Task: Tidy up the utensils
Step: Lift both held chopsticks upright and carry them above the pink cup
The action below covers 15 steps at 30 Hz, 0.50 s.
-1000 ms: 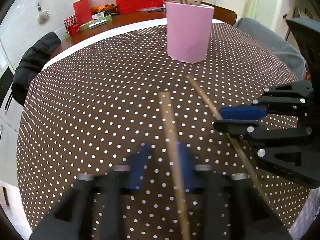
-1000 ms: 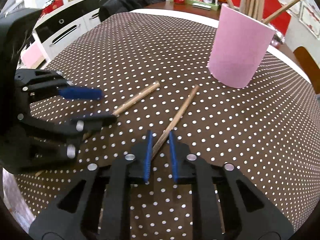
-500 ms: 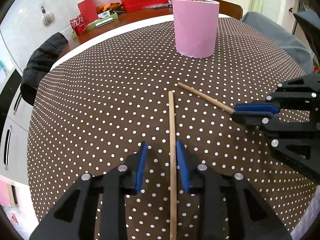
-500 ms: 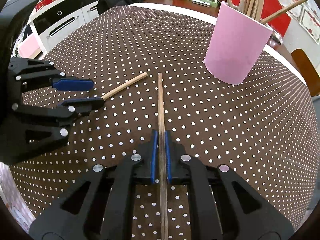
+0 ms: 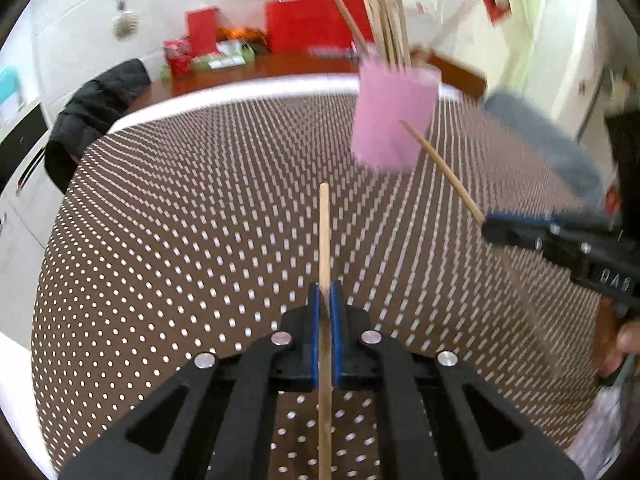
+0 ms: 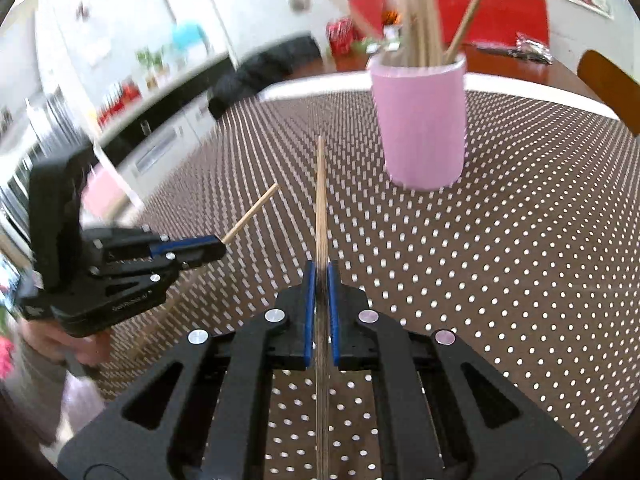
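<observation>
Partly done: each hand-held gripper, left (image 5: 325, 300) and right (image 6: 320, 280), clamped on a chopstick (image 5: 325, 232); pink cup (image 5: 394, 120) ahead, awaiting both.

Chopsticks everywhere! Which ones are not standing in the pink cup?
Two: one chopstick clamped in the left tongs, another chopstick clamped in the right tongs. All the others stand bunched in the pink cup.

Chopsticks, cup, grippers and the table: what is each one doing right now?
Left gripper: shut on a chopstick.
Left chopstick: clamped, lifted off the table, tip forward.
Right gripper: shut on a chopstick.
Right chopstick: clamped, lifted, tip toward the cup.
Pink cup: upright, holding several chopsticks.
Polka-dot tablecloth: spread flat over the table.
</observation>
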Each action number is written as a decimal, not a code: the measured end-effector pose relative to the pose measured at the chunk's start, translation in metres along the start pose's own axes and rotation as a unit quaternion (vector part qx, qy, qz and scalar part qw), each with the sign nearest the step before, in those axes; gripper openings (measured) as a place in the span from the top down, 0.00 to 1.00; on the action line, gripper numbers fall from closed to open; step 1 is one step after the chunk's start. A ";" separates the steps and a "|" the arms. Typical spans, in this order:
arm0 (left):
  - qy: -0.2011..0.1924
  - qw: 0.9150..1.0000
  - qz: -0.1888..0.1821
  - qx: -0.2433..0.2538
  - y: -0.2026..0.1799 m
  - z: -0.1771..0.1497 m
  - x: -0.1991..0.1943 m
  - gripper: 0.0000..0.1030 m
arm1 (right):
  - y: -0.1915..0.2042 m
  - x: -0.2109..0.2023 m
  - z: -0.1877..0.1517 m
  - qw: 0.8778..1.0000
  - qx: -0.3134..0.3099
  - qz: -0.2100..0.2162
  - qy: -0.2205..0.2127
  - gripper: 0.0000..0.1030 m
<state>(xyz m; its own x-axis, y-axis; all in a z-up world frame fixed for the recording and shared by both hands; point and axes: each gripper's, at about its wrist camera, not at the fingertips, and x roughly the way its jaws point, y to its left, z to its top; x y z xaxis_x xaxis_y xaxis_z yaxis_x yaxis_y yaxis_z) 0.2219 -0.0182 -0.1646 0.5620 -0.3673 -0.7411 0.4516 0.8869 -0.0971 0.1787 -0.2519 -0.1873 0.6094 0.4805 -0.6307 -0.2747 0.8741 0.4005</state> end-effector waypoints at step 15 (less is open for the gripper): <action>-0.259 0.964 -0.033 -0.051 -0.023 0.069 -0.077 0.95 | -0.004 -0.042 0.049 0.990 0.010 0.059 -0.124 0.94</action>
<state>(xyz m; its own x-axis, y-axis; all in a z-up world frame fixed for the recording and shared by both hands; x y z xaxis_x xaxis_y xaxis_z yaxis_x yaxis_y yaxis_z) 0.2155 -0.0299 -0.0596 0.8171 -0.4903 -0.3031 0.4418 0.8705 -0.2169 0.1906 -0.2794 -0.1302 0.7384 0.5451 -0.3969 -0.3422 0.8101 0.4760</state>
